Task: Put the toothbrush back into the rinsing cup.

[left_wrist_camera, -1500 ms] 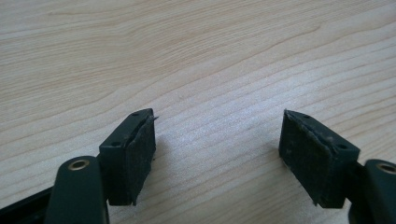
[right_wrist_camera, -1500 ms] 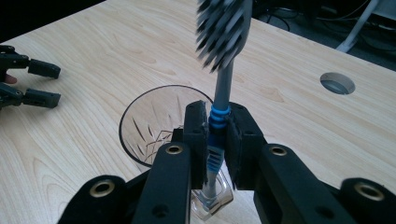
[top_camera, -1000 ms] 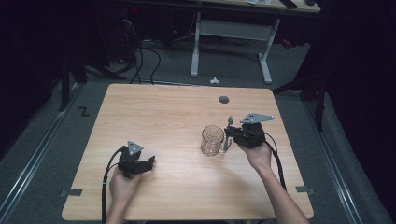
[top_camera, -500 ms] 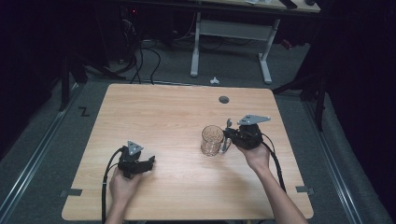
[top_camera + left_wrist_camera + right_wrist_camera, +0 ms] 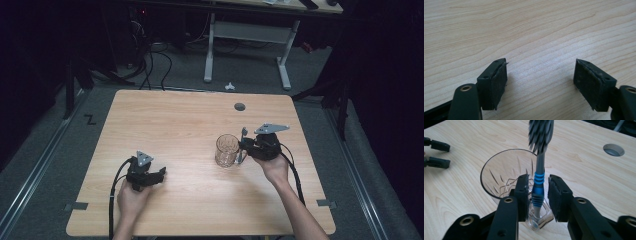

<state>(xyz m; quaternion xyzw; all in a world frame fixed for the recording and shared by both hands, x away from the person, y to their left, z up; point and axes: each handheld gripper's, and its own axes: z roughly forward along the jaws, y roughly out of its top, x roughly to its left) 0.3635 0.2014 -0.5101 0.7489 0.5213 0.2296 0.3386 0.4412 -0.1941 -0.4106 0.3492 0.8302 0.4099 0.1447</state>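
Observation:
A cut-glass tumbler [image 5: 227, 150] [image 5: 504, 173] stands upright on the wooden table [image 5: 190, 120]. A toothbrush [image 5: 243, 142] [image 5: 538, 187], with a grey head and a blue-ribbed handle, stands upright against the tumbler's right side, bristles up. My right gripper [image 5: 245, 148] [image 5: 537, 181] has its jaws on either side of the handle. They have just been opening, and a thin gap shows on each side of the handle. My left gripper [image 5: 161, 175] [image 5: 540, 72] rests low over the table at the front left, open with bare wood between its pads [image 5: 499, 82].
A round cable hole [image 5: 240, 106] [image 5: 613, 149] lies in the table behind the tumbler. Cables trail from both grippers toward the front edge. Beyond the table are dark floor, desk legs [image 5: 209, 50] and loose wires.
Both hands stay where they were. The toothbrush still stands upright beside the tumbler.

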